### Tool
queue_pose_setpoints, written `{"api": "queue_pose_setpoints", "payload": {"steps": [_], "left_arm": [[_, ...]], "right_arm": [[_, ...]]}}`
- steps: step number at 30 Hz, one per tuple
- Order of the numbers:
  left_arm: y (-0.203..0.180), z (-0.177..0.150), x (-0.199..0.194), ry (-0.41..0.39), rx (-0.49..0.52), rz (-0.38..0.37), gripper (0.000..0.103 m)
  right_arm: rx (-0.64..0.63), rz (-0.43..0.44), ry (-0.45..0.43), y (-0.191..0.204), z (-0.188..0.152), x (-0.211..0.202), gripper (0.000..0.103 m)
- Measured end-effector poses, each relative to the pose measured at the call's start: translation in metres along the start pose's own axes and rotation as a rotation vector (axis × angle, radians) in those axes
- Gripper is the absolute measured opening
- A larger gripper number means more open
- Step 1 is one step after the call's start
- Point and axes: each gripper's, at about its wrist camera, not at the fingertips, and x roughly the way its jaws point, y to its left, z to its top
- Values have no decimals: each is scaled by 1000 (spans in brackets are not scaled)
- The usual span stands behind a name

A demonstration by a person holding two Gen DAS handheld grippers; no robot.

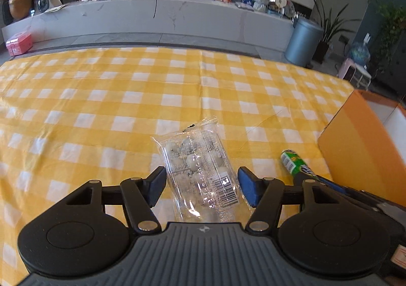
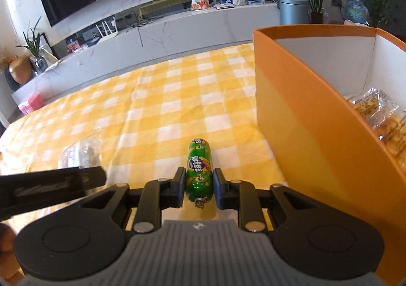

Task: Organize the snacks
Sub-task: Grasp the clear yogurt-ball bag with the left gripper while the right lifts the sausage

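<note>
Right wrist view: right tool [image 2: 198, 188] pinches the green sausage [image 2: 199, 171] beside the orange box [image 2: 304, 118], ready for boxing; left tool [image 1: 201, 185] grips the clear packet [image 1: 203, 171].

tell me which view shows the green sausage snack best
The right wrist view: the green sausage lies centred and whole, label readable, clamped between the right gripper's jaws. The left wrist view catches only its tip at the right edge.

My left gripper [image 1: 201, 184] and right gripper [image 2: 199, 188] share one build: black linkage arms with silver rivets and round black discs. Blue pads [image 1: 250, 187] line the jaws. A ribbed grey plate [image 1: 203, 255] bears a small white emblem.
</note>
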Motion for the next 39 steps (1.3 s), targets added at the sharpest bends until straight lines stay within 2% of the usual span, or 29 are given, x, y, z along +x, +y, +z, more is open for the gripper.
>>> {"api": "queue_pose_setpoints", "payload": {"steps": [5,14,15,16,17,20,24,26,27,29,31,34,37,39], "left_arm": [[-3,-7,-28,-42,9,6,71],[-5,-20,-67,-77,-42,-66,71],[-5,-23,-71,-84,-48,-73,69],[-5,-24,-76,-92,-52,-75,56],[-6,-23,-80,-101,-53,-77,52],[-9,-20,-88,-132,-43,-124,52],[-11,-20,-75,-91,-46,-77,52],[-16,-28,-62,-34,-14,-66,65],[-19,-30,-56,-8,3,-61,69],[-28,-35,-43,17,23,-37,70],[-40,-34,-32,22,87,-39,82],[-59,-30,-15,29,250,-102,87],[-78,-33,-6,-15,364,-107,90],[-87,-34,4,-11,434,-130,92]], "right_arm": [[-43,13,-31,7,1,-12,21],[-92,42,-80,13,2,-37,21],[-102,49,-82,14,2,-41,21],[-112,56,-88,15,2,-46,21],[-118,61,-98,15,3,-51,21],[-123,76,-129,12,6,-69,21],[-101,89,-179,0,15,-92,21],[-87,89,-198,-7,17,-100,21],[-84,87,-202,-10,17,-102,21],[-76,84,-205,-15,18,-106,21],[-68,86,-211,-17,18,-108,21],[-52,92,-208,-22,19,-109,21],[-45,101,-212,-26,20,-111,21],[-31,101,-214,-28,21,-111,21]]}}
